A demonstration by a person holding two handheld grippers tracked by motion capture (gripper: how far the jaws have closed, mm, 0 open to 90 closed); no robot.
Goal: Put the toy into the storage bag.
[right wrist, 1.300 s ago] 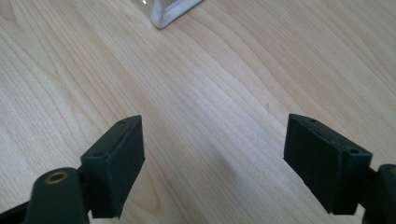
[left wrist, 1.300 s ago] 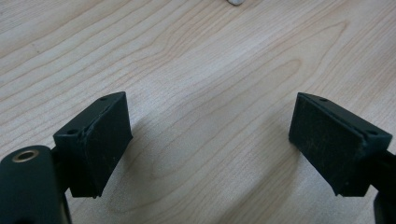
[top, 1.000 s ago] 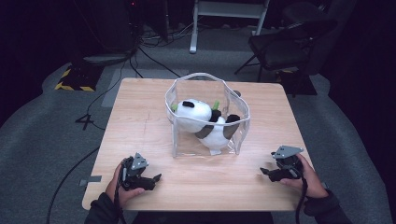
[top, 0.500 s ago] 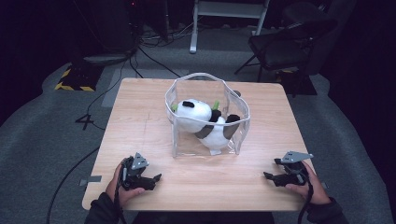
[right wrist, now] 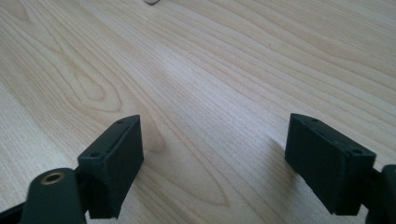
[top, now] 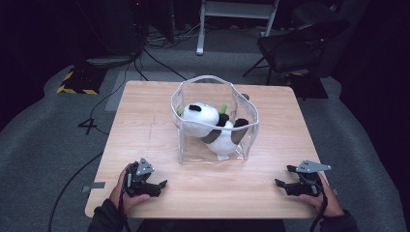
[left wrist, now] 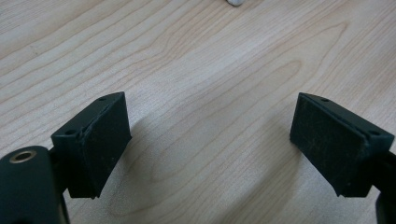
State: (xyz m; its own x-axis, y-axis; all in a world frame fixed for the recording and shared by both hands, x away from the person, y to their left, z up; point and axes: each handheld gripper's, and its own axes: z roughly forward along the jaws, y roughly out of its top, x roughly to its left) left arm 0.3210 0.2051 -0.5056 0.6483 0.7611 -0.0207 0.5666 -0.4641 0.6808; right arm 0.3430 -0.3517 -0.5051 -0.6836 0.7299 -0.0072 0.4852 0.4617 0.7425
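A plush panda (top: 212, 126) is seen lying on its side inside a clear plastic container (top: 246, 140), which stands in the middle of the wooden surface (top: 145, 125). The white head is turned toward the container's left wall, the dark limbs toward its right, and small green parts are visible beside the head. The soft walls keep the toy together, so it probably must be reached from the open top.

Both grippers are placed well apart from the container, on the near side of it. The left gripper (top: 162, 184) is held low over the surface, to the near left of the container, and its fingers (left wrist: 100, 144) are spread wide with only bare wood between them. The right gripper (top: 280, 183) is held to the near right of the container, also low; its fingers (right wrist: 116, 161) have just been opening, and nothing is seen between them either.

Because the two grippers are kept at either side of the container with empty fingers, this is judged as a resting or ready position: nothing is grasped, and the panda is not yet touched.

Behind the container, beyond the surface, a black chair (top: 300, 46) stands on the grey floor.
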